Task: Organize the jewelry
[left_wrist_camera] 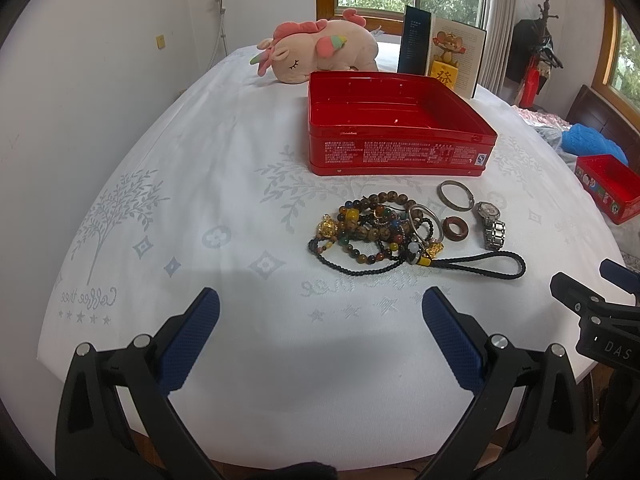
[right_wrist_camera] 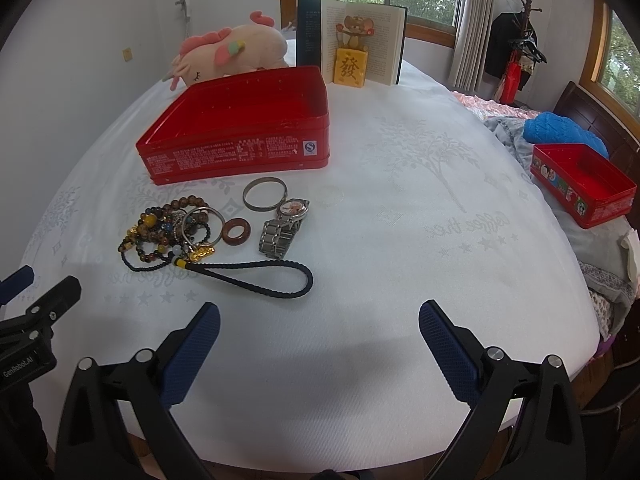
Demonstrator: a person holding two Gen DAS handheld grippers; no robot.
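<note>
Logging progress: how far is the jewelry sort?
Done: nothing visible; the red tin holds no jewelry. In hand: nothing; left gripper and right gripper hover with jaws open. Left: everything, the bead pile, watch, metal bangle, brown ring and black cord all lie on the tablecloth.

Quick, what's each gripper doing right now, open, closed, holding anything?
Left gripper: open, holding nothing, above the white tablecloth.
Right gripper: open, holding nothing; the jewelry pile is untouched.
</note>
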